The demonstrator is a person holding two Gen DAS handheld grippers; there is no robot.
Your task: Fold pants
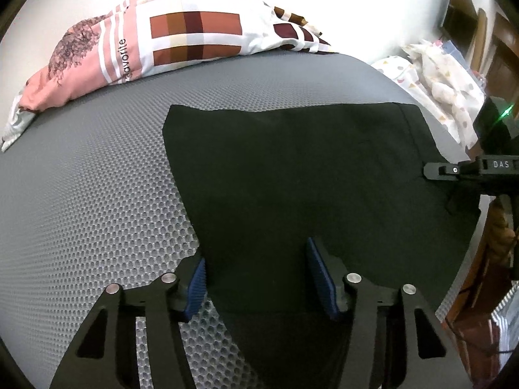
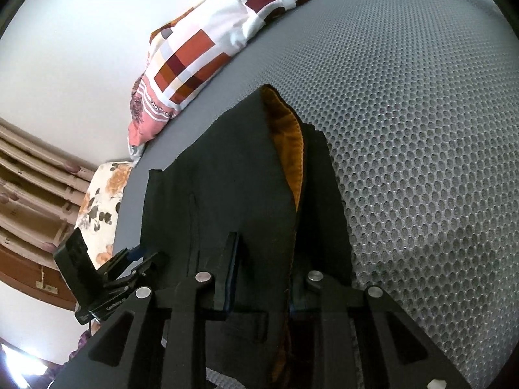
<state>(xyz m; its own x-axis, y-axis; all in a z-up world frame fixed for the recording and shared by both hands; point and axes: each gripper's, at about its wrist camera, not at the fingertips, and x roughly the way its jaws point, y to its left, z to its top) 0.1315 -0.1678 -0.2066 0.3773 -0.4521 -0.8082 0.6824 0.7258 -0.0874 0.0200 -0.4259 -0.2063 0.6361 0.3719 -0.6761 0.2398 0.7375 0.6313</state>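
Note:
Black pants (image 1: 301, 175) lie folded on a grey honeycomb mat (image 1: 97, 201). My left gripper (image 1: 256, 278) is open, its blue pads (image 1: 319, 278) straddling the near edge of the cloth. In the right wrist view the pants (image 2: 233, 175) show an orange lining (image 2: 288, 136) at the waist opening. My right gripper (image 2: 262, 269) is open, with its jaws on either side of a raised part of the pants at the waist end. The right gripper also shows in the left wrist view (image 1: 454, 170) at the cloth's right edge. The left gripper shows in the right wrist view (image 2: 129, 265) at the left.
A patterned pink, brown and white pillow (image 1: 155, 39) lies at the far side of the mat. White patterned bedding (image 1: 438, 77) is piled at the right. A floral cushion (image 2: 103, 194) and wooden furniture (image 2: 29, 175) stand past the mat's left edge in the right wrist view.

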